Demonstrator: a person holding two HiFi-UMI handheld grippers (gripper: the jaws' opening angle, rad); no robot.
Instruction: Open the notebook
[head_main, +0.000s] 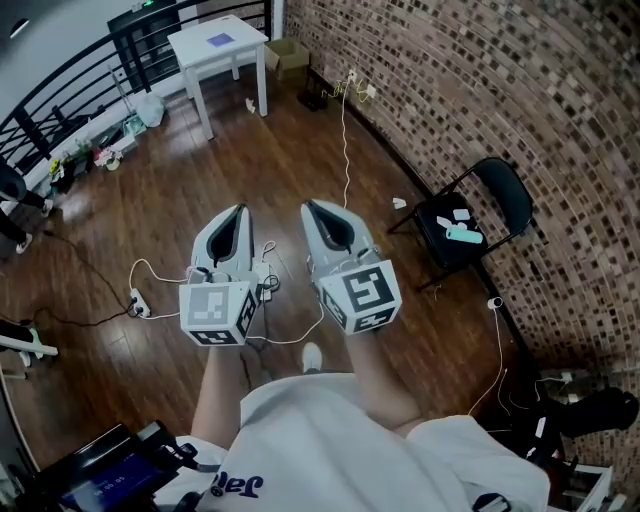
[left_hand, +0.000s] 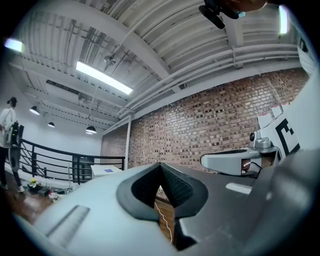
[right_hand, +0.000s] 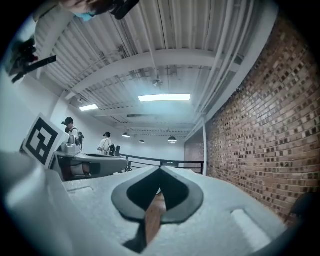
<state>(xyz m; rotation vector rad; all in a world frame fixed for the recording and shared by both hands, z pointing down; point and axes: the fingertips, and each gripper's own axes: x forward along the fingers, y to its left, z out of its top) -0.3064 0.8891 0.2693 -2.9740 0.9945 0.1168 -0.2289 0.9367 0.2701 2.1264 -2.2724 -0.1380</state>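
- Head view, looking steeply down: a person holds two grippers side by side over a dark wood floor, both pointing level toward the far end of the room.
- The left gripper (head_main: 238, 210) has its jaws closed tip to tip, with nothing between them.
- The right gripper (head_main: 310, 205) is closed the same way and is also empty.
- A white table (head_main: 245, 35) stands at the far left, well apart from the grippers. A small flat purple thing (head_main: 219, 40) lies on its top. It may be the notebook, but it is too small to tell. No other notebook shows.
- What could go wrong: a white cable (head_main: 345, 150) runs along the floor toward the far wall, and more leads curl round a power strip (head_main: 138, 302) near the person's feet. A foot could catch on them on the walk to the table.
- Both pairs of jaws must part first. Pushed closed at a thin cover, they would likely slide the book along the table rather than lift the cover.
- Count: two grippers, one white table, one purple thing and one cardboard box (head_main: 287, 55) beside the table.
- One black folding chair (head_main: 505, 190) stands at the right by the brick wall (head_main: 480, 90), with a few small things on its seat.
- The right gripper view shows two people (right_hand: 70, 127) standing far off.
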